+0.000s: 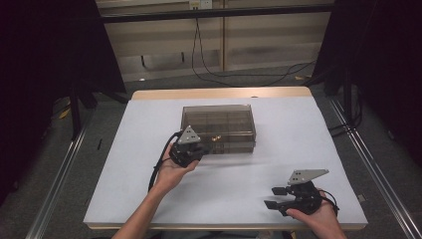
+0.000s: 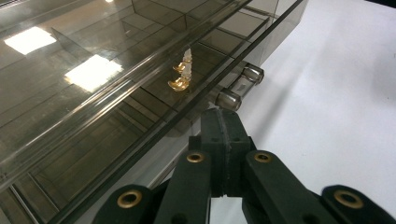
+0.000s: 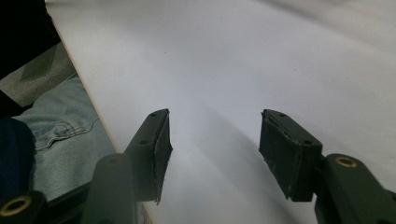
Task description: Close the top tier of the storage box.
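The left gripper (image 2: pixel 224 140), jaws pressed together, sits against the box (image 1: pixel 219 127). The right gripper (image 1: pixel 276 197) rests well away from the box, jaws apart.

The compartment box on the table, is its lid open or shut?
Shut. The lid lies flat over the smoky compartment box, and the left gripper, jaws closed, sits at its front edge by the clasp.
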